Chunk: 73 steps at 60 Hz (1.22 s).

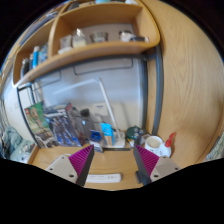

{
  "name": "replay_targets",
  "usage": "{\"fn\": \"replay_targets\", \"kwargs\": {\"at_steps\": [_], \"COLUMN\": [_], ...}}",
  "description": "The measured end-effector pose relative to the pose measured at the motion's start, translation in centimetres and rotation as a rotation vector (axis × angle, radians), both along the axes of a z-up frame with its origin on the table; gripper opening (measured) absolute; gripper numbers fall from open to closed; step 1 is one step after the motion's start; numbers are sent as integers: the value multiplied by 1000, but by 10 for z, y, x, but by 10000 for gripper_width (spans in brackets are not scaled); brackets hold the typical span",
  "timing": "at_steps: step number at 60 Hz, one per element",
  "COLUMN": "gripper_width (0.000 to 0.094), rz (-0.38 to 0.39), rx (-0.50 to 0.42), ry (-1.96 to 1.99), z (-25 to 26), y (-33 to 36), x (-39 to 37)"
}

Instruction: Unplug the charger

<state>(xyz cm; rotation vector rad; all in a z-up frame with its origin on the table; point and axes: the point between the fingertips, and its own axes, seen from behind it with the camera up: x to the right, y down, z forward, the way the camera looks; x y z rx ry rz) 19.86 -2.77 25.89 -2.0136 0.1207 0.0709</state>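
Gripper view: looked out over a wooden surface (112, 160) toward a pale wall and a tall wooden panel (185, 90) to one side. Could not make out a charger with any certainty; saw only a flat white strip (103, 179) lying on the surface between the fingers (possibly a power strip, too small and cut off by the lower edge to tell). Showed the gripper (114, 162) spread wide, holding nothing, its magenta pads (82, 160) facing each other across bare wood. Beyond the fingers, found a jumble at the back of the surface: a blue object (97, 137), a round white cup-like shape (154, 144), and small items blurred together. Above, carried a curved wooden shelf (95, 52) with several boxy things, indistinct. At the far side, glimpsed a wire rack (30, 115), partly cut off.
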Motion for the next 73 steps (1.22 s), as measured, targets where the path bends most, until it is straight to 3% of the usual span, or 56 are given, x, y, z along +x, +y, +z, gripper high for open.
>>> {"fn": "replay_targets", "kwargs": {"at_steps": [5,10,29,41,73], "gripper_width": [866,859,856,861,852], "rz": [28,69,248,339,366], "rx": [68,108,-40,-47,-81], "ry": [-2,-21,-13,-47,-78], "z": [26,30,-49,-56,-81], "y": [-31,-63,-179,-220,-258], "x": [-42,-83,-223,-271,-298]}}
